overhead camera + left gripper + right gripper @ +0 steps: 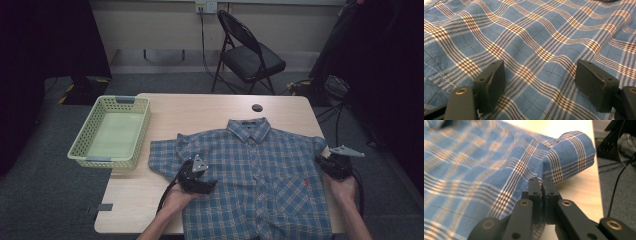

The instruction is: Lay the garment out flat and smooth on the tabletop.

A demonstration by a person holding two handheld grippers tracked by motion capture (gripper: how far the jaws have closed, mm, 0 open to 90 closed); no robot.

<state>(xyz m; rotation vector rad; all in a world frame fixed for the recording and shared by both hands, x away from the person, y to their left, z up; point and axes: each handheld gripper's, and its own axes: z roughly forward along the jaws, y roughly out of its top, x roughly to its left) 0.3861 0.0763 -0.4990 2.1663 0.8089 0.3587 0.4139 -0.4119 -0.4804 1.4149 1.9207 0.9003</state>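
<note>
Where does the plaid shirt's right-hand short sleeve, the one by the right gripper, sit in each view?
High view: the sleeve lies at the table's right edge, just above the right gripper.
Left gripper view: plaid shirt body between open jaws; which part cannot be told.
Right gripper view: sleeve upper right, its cuff rolled, jaws shut on fabric below it.
Shared landmark: the blue plaid weave.
</note>
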